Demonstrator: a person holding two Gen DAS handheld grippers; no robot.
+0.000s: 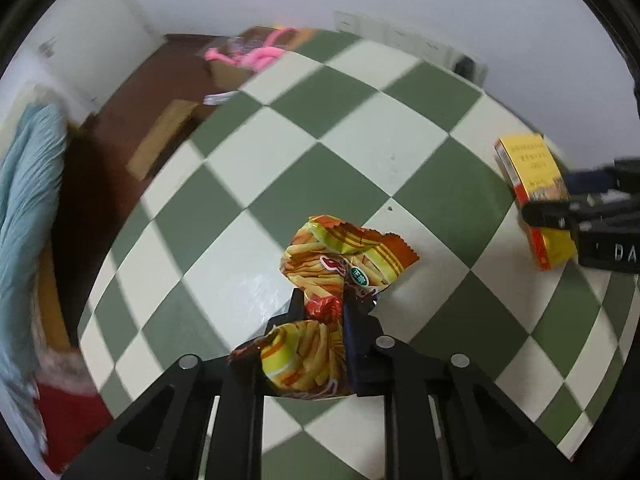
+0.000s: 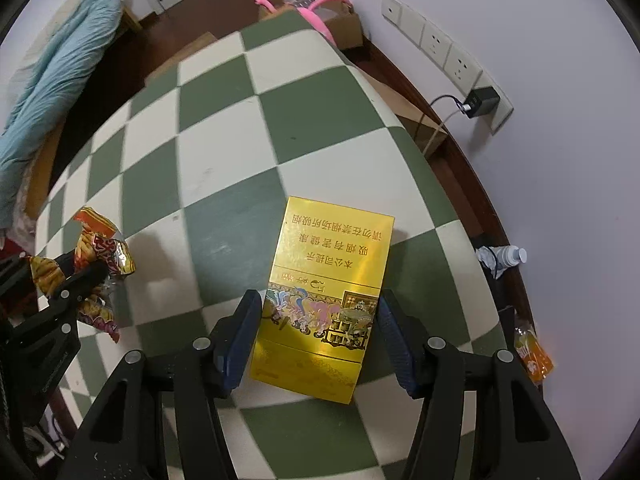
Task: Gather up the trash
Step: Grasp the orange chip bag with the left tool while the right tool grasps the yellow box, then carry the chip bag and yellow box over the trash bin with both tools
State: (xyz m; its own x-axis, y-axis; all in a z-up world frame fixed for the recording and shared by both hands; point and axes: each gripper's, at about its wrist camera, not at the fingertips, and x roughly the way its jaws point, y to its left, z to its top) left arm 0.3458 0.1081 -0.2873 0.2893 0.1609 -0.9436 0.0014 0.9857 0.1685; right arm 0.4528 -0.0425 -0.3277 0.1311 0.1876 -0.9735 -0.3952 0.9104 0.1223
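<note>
My left gripper point(image 1: 322, 300) is shut on a crumpled orange and yellow snack wrapper point(image 1: 340, 256), held above the green and white checkered table point(image 1: 332, 148). The wrapper also shows at the left of the right wrist view point(image 2: 100, 252). A gold cigarette box point(image 2: 324, 292) lies flat on the table between the blue pads of my right gripper point(image 2: 320, 312). The jaws stand on either side of the box, the left pad touching it and the right pad at its edge. In the left wrist view the box point(image 1: 528, 184) is at the far right with the right gripper point(image 1: 560, 200) on it.
A cardboard box with pink items point(image 2: 320, 12) sits beyond the table's far end. A blue cloth point(image 2: 60, 76) lies at the left. A wall socket strip with a charger point(image 2: 480, 100), a plastic bottle point(image 2: 508, 258) and an orange packet point(image 2: 532, 352) are on the right.
</note>
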